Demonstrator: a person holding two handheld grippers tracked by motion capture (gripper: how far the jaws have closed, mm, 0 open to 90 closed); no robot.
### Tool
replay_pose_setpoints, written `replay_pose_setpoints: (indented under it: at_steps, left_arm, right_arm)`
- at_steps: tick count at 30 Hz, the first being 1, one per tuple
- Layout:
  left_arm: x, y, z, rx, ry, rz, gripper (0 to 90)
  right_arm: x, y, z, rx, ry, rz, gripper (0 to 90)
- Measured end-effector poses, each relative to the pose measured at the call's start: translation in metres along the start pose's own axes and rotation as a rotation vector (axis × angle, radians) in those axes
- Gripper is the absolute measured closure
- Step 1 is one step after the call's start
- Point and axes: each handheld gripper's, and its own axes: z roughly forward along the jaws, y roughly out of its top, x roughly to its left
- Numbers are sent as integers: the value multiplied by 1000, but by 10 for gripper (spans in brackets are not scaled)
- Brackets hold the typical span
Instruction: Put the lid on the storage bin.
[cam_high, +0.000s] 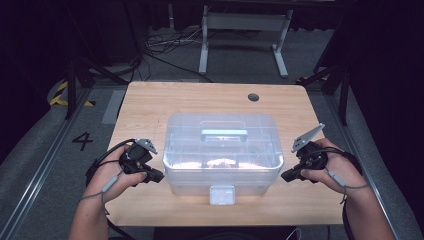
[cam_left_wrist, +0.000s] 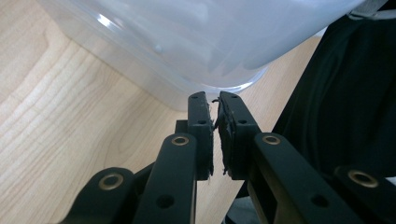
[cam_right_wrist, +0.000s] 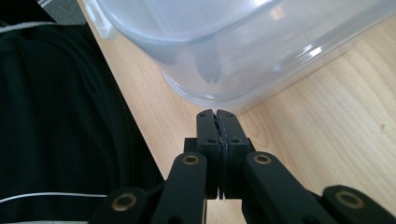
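A clear plastic storage box (cam_high: 220, 155) with a lid, a pale top handle (cam_high: 224, 133) and a front latch (cam_high: 222, 195) stands in the middle of the wooden table (cam_high: 150, 100). My left gripper (cam_high: 159, 176) lies level at the box's lower left corner, its tips close to the wall. In the left gripper view the box (cam_left_wrist: 196, 42) looms just beyond the left gripper (cam_left_wrist: 215, 97), whose jaws are all but together with nothing between them. My right gripper (cam_high: 285, 176) points at the box's lower right corner. Here the right gripper (cam_right_wrist: 217, 113) is shut and empty, just short of the box (cam_right_wrist: 243, 46).
A round cable hole (cam_high: 253, 97) sits near the table's far right edge. Behind the table stands a white desk frame (cam_high: 205, 40) with cables on the floor. The person's dark clothing (cam_left_wrist: 345, 93) (cam_right_wrist: 56, 116) lies along the table's near edge.
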Motion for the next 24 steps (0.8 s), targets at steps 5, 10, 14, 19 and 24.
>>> replay_pose_setpoints:
  at_steps: [5, 10, 14, 19, 24]
  left_arm:
    - [0, -4, -7, -52, 11, -17, 838]
    - [2, -9, -9, -98, 20, -53, 835]
    - [2, -15, -9, -122, 33, -87, 828]
    - [3, -22, -12, -158, 54, -118, 820]
    - [5, -28, -12, -189, 77, -151, 812]
  right_arm:
    - [-2, -1, -10, -41, -4, -4, 887]
    - [-8, 2, -15, -78, -3, -10, 886]
    - [-14, 5, -23, -115, -13, -5, 887]
    - [-18, 7, -30, -161, 7, -28, 887]
    - [-23, 10, -41, -248, -11, -30, 897]
